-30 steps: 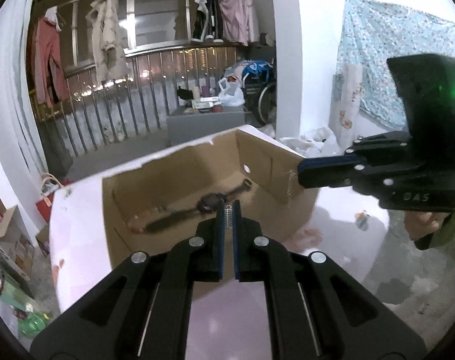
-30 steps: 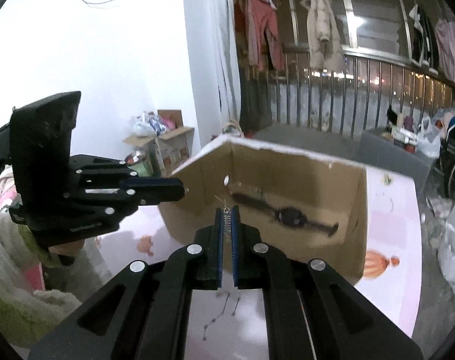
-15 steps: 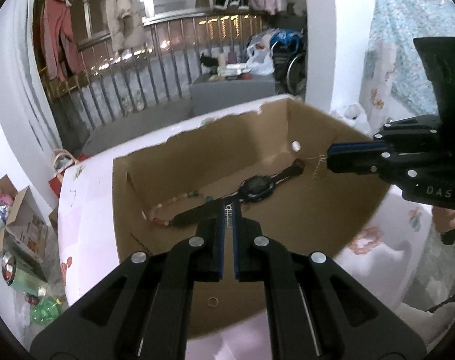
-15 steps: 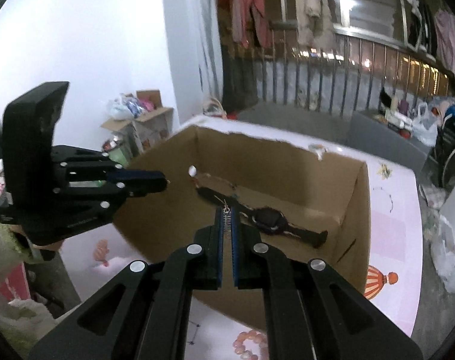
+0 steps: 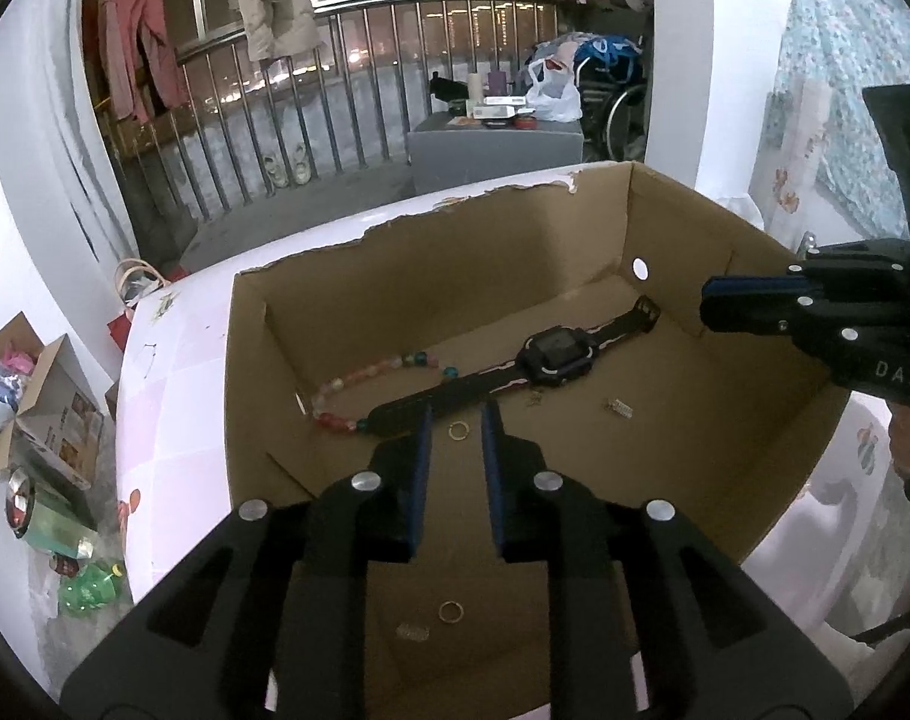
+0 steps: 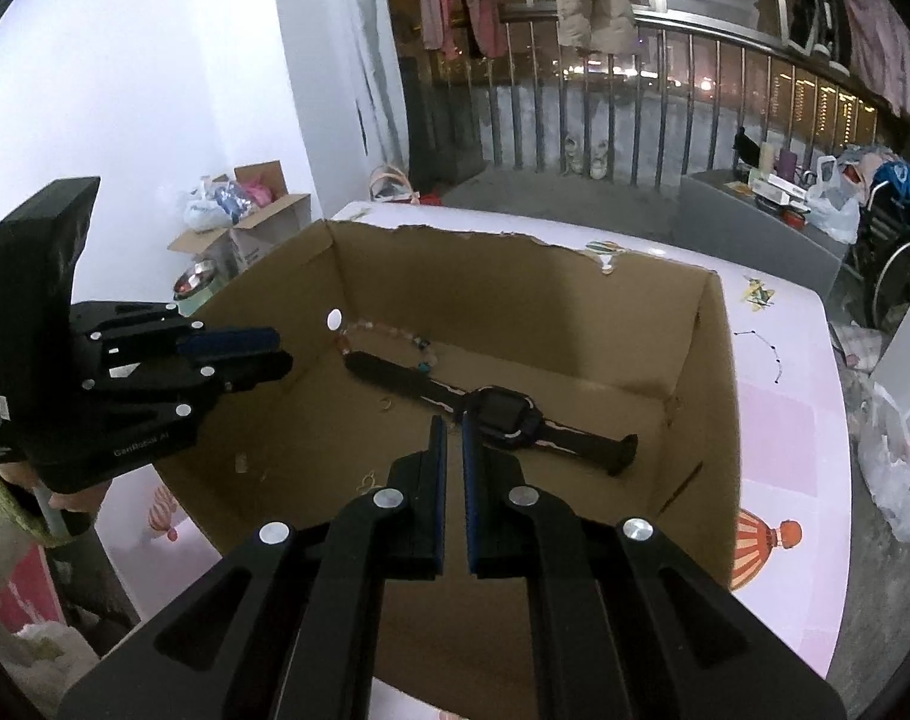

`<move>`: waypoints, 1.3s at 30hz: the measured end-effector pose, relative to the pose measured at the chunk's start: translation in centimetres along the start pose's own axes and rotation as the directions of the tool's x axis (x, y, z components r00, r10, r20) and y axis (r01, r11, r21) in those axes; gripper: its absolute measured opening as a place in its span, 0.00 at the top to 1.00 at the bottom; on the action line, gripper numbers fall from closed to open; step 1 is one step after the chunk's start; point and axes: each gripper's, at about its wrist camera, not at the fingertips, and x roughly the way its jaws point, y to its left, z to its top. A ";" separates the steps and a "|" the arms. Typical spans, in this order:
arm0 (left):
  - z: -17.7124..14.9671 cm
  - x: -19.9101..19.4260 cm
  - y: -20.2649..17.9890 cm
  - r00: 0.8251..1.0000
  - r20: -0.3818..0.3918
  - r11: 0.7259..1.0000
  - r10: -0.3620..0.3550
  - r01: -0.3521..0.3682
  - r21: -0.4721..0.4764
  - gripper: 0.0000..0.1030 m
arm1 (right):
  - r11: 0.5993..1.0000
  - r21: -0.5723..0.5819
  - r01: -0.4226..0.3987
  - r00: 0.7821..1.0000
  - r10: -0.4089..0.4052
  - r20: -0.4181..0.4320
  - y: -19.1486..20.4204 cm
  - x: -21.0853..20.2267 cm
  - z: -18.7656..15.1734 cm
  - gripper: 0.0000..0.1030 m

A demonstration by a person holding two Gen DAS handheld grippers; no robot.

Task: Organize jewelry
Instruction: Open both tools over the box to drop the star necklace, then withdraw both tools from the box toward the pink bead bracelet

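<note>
An open cardboard box (image 5: 395, 228) (image 6: 514, 288) holds a black watch (image 5: 553, 357) (image 6: 502, 414), a bead bracelet (image 5: 365, 375) (image 6: 389, 333), two gold rings (image 5: 457, 431) and a small earring (image 5: 619, 407). My left gripper (image 5: 455, 414) (image 6: 275, 348) hangs over the box's near side. Its jaws are opening and nothing is between them. My right gripper (image 6: 453, 420) (image 5: 703, 306) reaches in over the right wall above the watch, shut to a thin slit that holds nothing.
The box stands on a table with a pink balloon-print cover (image 6: 778, 432). Behind it are a metal railing (image 5: 359, 114) with hanging clothes and a grey cabinet (image 5: 496, 150). Open cartons (image 5: 41, 396) and bottles lie on the floor at the left.
Both grippers came down and forward over the box. The small earring pinched in each gripper's tips is gone from them. The left jaws have spread apart.
</note>
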 end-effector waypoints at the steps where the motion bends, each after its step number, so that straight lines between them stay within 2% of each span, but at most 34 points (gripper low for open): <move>1: -0.1 0.0 0.0 1.000 0.003 1.000 0.002 -0.002 -0.001 0.81 | 1.000 0.004 0.003 1.000 -0.003 0.000 -0.1 -0.1 -0.1 0.91; 3: -0.1 -0.1 0.0 1.000 0.010 1.000 0.004 -0.004 -0.005 0.79 | 1.000 0.015 0.007 1.000 -0.007 0.001 -0.2 -0.4 -0.3 0.85; 8: -0.2 -1.1 0.0 0.999 0.038 1.000 -0.001 0.001 -0.014 0.79 | 1.000 0.027 0.002 1.000 -0.003 0.009 -0.2 -1.0 -0.9 0.84; 10: -0.3 -1.6 0.1 0.999 0.050 1.000 0.001 -0.001 -0.018 0.79 | 1.000 0.031 0.001 1.000 -0.001 0.014 -0.2 -1.3 -1.1 0.81; 12: -0.3 -2.2 0.1 0.998 0.063 1.000 0.001 0.000 -0.022 0.79 | 0.999 0.033 0.000 1.000 -0.001 0.022 -0.1 -1.6 -1.2 0.75; 15: -0.5 -3.0 0.1 0.997 0.080 1.000 0.007 -0.005 -0.022 0.71 | 0.999 0.033 -0.006 0.999 0.004 0.044 0.1 -2.4 -1.5 0.65; 22: -1.4 -4.6 0.0 0.995 0.093 0.999 0.029 -0.027 -0.025 0.61 | 0.999 0.027 -0.021 0.996 0.019 0.088 0.8 -4.6 -2.3 0.62; 30: -2.9 -7.4 0.8 0.990 0.137 0.997 0.035 -0.024 -0.080 0.54 | 0.998 0.025 -0.050 0.992 0.047 0.119 1.5 -7.1 -3.8 0.62; 35: -4.5 -9.7 0.9 0.987 0.160 0.997 0.000 0.013 -0.081 0.49 | 0.998 0.011 -0.066 0.989 0.064 0.132 2.2 -8.5 -5.2 0.62; 39: -5.8 -11.1 0.5 0.983 0.176 0.996 -0.047 0.060 -0.069 0.41 | 0.997 0.023 -0.073 0.991 0.070 0.113 2.3 -8.9 -6.6 0.62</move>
